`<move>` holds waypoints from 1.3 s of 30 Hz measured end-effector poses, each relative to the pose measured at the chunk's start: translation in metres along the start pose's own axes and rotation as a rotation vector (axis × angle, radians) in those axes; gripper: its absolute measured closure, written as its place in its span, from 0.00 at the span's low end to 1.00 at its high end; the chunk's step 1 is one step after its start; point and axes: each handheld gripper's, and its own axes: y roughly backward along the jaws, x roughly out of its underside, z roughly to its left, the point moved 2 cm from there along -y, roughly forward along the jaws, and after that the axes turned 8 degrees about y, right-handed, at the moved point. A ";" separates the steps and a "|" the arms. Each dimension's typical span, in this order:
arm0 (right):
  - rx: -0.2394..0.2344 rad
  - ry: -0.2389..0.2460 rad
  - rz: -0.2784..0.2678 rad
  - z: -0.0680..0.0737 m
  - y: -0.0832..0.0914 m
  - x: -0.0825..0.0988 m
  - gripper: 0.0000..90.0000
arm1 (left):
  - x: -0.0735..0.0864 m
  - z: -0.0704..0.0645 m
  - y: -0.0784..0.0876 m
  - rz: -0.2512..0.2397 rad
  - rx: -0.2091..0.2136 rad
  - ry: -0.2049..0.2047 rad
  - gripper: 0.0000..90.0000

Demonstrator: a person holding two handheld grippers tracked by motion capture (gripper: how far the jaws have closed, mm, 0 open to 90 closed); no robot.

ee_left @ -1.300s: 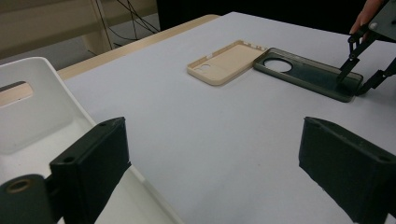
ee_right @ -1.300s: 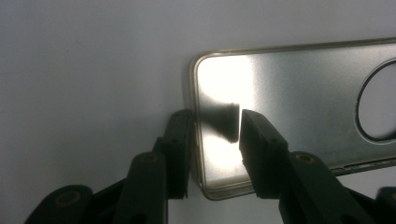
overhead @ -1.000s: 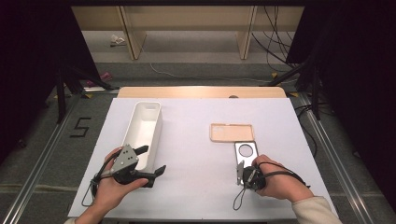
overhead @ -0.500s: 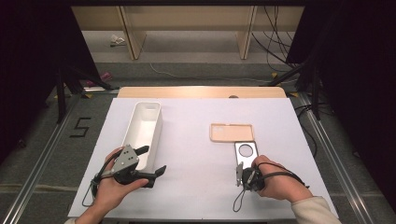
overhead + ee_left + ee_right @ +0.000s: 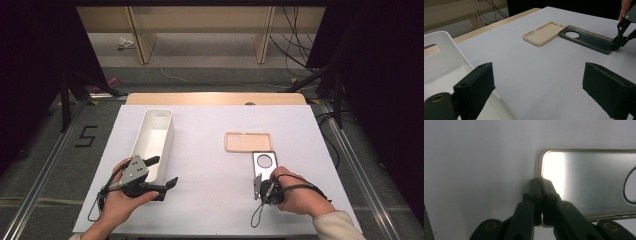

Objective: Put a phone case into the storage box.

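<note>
Two phone cases lie on the white bench (image 5: 210, 200): a beige case (image 5: 248, 141) toward the far side and a grey case (image 5: 264, 165) with a round camera opening just nearer to me, the two almost touching at a corner. I hold the right gripper (image 5: 258, 186) at the near short edge of the grey case; in the right gripper view its fingers (image 5: 541, 192) have just been closing and now stand pinched on that rim, with the thin wall between them. To do this grasp well, I judge that the pinch should sit squarely on the wall, not on the rounded corner, so that the case does not twist out when lifted; a slow, level raise of the near end first would show whether the hold is sound. The left gripper (image 5: 165, 172) rests beside the near end of the white bin (image 5: 155, 140), its fingers (image 5: 475, 87) spread wide and holding nothing. I take the bin to be the likely destination. Between the grey case and the bin the bench is bare, which gives an open path across. The beige case just beyond the grey one is the nearest obstacle, so the lift should go up and toward me before it crosses. The near edge of the bench lies close behind both hands, leaving little room to draw back.
</note>
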 end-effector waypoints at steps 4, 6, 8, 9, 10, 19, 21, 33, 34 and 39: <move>-0.003 -0.013 -0.013 -0.001 0.002 0.003 0.99 | 0.000 0.000 0.000 -0.003 -0.001 0.002 0.11; -0.003 -0.028 -0.028 -0.001 0.005 0.005 0.99 | 0.000 0.000 0.000 -0.002 -0.001 0.001 0.12; 0.001 -0.044 -0.049 -0.001 0.007 0.007 0.99 | 0.000 0.000 0.000 -0.002 -0.001 0.003 0.12; -0.001 -0.049 -0.066 -0.001 0.009 0.008 0.99 | 0.000 0.000 0.000 -0.003 -0.002 0.003 0.12; 0.005 -0.058 -0.076 -0.001 0.011 0.009 0.99 | 0.000 0.000 0.000 -0.003 -0.002 0.003 0.12; 0.020 -0.103 -0.221 -0.001 0.023 0.012 0.99 | 0.000 0.000 0.001 -0.006 0.000 0.007 0.12; 0.021 -0.108 -0.250 -0.001 0.024 0.011 0.99 | 0.000 0.000 0.001 -0.006 0.000 0.008 0.12; 0.099 -0.117 -0.380 -0.004 0.027 0.001 0.99 | -0.001 0.000 0.000 -0.008 -0.001 0.008 0.13; 0.110 -0.115 -0.390 -0.005 0.027 0.000 0.99 | -0.001 0.000 0.000 -0.008 -0.001 0.008 0.13; 0.144 -0.118 -0.425 -0.006 0.027 -0.004 0.99 | -0.001 0.000 -0.001 -0.006 -0.002 0.008 0.14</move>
